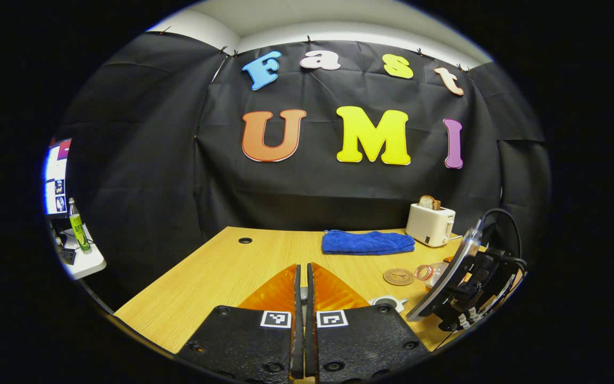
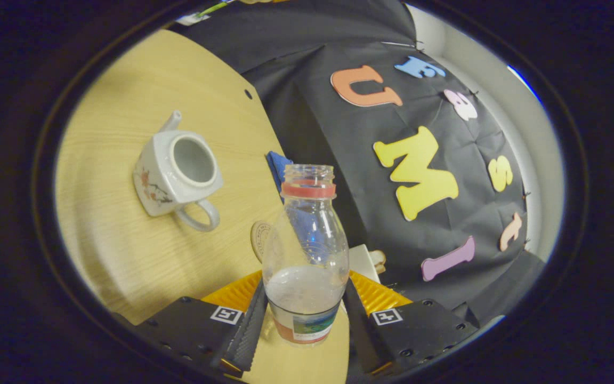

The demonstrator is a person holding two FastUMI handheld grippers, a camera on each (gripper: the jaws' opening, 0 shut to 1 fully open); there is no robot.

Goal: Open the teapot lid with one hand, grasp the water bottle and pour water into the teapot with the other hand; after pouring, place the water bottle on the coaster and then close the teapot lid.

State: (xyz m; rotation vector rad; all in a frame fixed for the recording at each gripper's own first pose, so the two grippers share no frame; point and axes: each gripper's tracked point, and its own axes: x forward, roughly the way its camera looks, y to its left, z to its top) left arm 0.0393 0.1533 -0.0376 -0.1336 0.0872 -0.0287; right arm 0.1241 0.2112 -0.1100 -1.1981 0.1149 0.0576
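Water bottle [image 2: 306, 256] is clamped in my right gripper [image 2: 304, 314], fingers pinching its lower body; uncapped, clear, roughly a third full, held above the counter [image 2: 126, 256]. Teapot [image 2: 176, 173] sits lidless, looks dry inside, so pour, coaster [image 1: 398, 277] drop and lid close remain. Left gripper [image 1: 302, 290] fingers pressed together; can't tell if the lid's between them.

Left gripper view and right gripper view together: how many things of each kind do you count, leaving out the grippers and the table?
teapot: 1
bottles: 2 (water bottle, green bottle)
coaster: 1
blue towel: 1
toaster: 1
Total: 6
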